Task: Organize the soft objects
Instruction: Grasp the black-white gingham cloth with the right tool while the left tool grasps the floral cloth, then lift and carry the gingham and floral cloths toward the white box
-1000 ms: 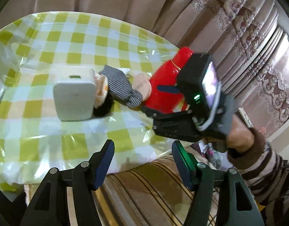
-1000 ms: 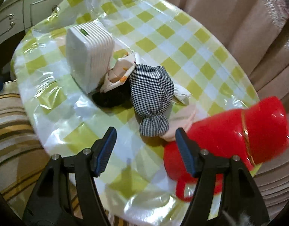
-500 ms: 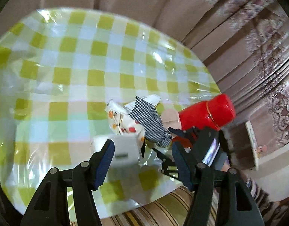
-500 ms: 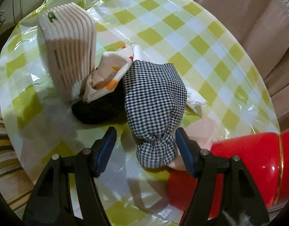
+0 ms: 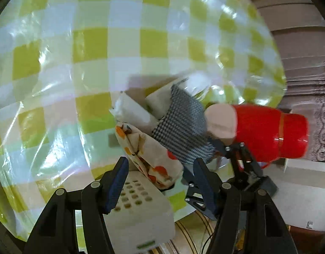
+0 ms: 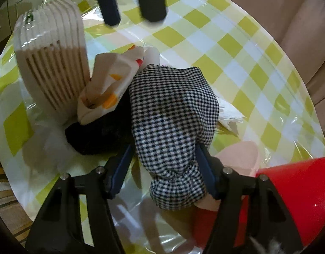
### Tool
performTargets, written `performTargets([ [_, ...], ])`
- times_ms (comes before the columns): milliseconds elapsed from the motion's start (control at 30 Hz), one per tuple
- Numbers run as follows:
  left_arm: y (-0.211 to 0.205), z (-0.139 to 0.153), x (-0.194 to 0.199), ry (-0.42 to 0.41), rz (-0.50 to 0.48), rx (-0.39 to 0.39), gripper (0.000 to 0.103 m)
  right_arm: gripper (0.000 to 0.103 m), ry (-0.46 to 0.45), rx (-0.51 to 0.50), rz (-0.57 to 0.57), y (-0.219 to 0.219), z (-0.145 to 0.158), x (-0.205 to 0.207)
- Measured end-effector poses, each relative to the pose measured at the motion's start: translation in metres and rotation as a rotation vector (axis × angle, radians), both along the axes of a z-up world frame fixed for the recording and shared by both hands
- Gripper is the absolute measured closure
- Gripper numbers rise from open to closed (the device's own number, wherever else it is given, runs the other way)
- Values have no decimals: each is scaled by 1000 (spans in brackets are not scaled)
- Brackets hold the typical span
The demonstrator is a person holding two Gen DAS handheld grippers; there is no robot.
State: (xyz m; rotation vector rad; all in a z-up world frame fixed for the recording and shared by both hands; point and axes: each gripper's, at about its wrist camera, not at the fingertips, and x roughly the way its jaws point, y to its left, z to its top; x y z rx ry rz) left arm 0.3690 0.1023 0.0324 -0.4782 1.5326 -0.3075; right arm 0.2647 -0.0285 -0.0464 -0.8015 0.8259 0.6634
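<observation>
Lying near the tabletop's (image 6: 236,42) near edge, the houndstooth pouch (image 6: 173,114) sits in the middle of a small heap of soft things, its gathered, tied end pointing toward the right tool (image 6: 162,165). That tool's blue pads flank the pouch just above the gathered end; the jaws are closing, and the pads are at the cloth's sides, though a firm squeeze cannot be confirmed. Against the pouch's left side leans a cream cloth printed with orange and red shapes (image 6: 111,86), and under both lies a black soft item (image 6: 97,133). A white folded piece (image 6: 228,112) pokes out from behind the pouch on the right, and a pale pink soft piece (image 6: 240,156) lies between the pouch and a red vacuum flask (image 6: 295,201), which lies on its side at the near right edge. A white slotted container (image 6: 52,63) stands upright just left of the heap, touching the printed cloth.

The left tool (image 5: 160,175) hangs above the container and the printed cloth, its jaws moderately wide with nothing gripped between them; its two fingers (image 6: 109,4) also show at the top of the right wrist view. The tabletop wears a yellow-green and white checked cover under clear plastic. Curtains (image 6: 300,21) hang beyond its far edge.
</observation>
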Motion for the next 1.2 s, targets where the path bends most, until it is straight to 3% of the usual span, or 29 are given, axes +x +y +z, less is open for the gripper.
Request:
performTargets([
  [167, -11, -24, 12, 88, -18, 20, 39, 53, 16, 9, -11, 0, -5, 7],
  [333, -20, -39, 21, 144, -41, 55, 39, 75, 25, 24, -25, -1, -5, 12],
  [500, -25, -55, 28, 181, -63, 49, 58, 84, 16, 50, -33, -3, -2, 11],
  [567, -24, -57, 28, 174, -65, 54, 71, 86, 12, 68, -41, -6, 1, 11],
  [700, -19, -57, 26, 165, -64, 60, 87, 88, 8, 106, -61, -9, 9, 13],
  [967, 1, -37, 20, 98, 0, 36, 90, 88, -52, 162, -93, -9, 34, 9],
  [1200, 25, 4, 9, -47, 91, -12, 90, 88, -73, 213, -109, -11, 59, 0],
])
